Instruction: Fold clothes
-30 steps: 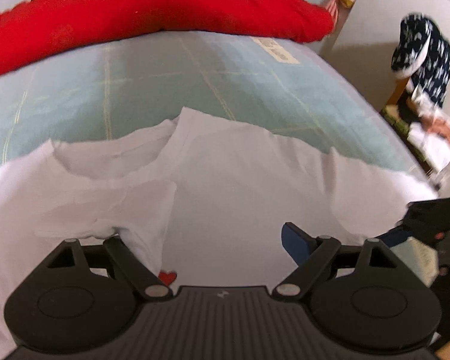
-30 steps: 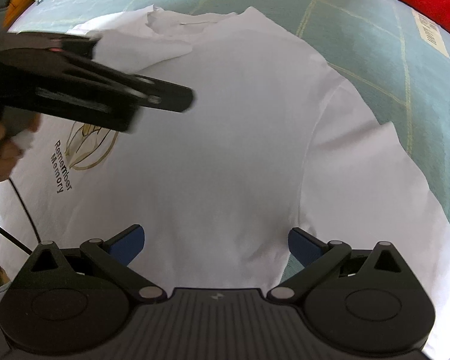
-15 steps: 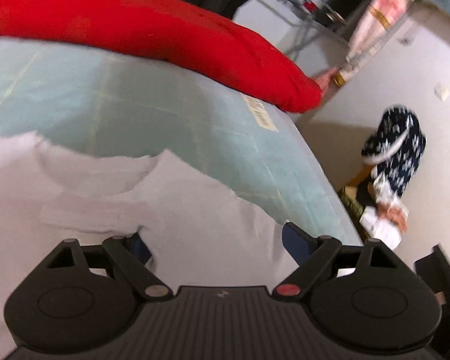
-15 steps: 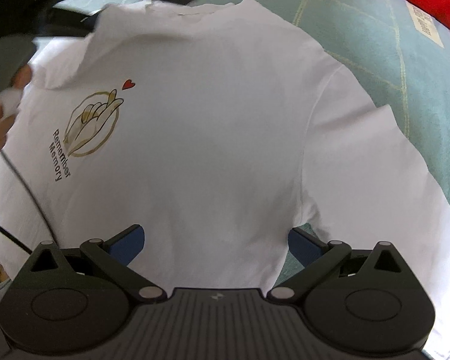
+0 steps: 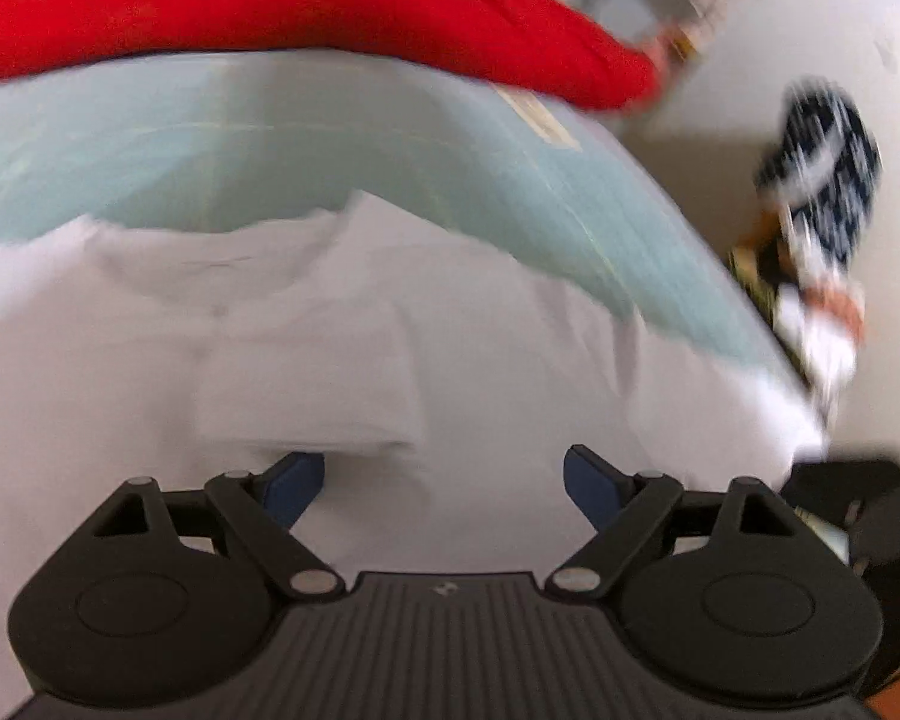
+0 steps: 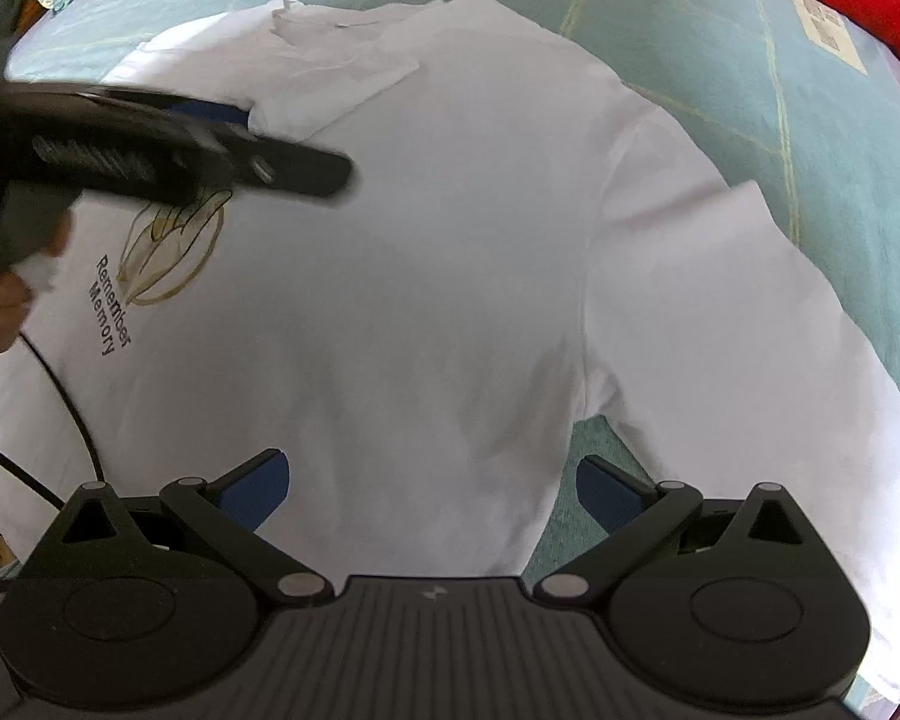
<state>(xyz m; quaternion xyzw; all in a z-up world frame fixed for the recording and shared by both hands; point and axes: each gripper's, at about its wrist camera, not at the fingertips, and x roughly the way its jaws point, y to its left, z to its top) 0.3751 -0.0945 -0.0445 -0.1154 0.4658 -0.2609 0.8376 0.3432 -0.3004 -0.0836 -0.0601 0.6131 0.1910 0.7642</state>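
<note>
left claw [image 5: 444, 480]: i see it spread wide over the folded sleeve [image 5: 306, 384]
right claw [image 6: 429, 489]: spread, holding nothing
t-shirt [image 6: 450, 276]: flat on bed [image 6: 720, 48]

A pale teal mattress [image 6: 720, 60] with thin yellow grid lines fills the scene. A red blanket [image 5: 270, 6] lies along its far edge. Beyond its right edge: pale floor [image 5: 810, 48], blurred clutter [image 5: 816, 192].

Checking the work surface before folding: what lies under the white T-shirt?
Under the white T-shirt lies a light teal mat with yellowish grid lines, showing around its edges. The part beneath the shirt is covered.
</note>
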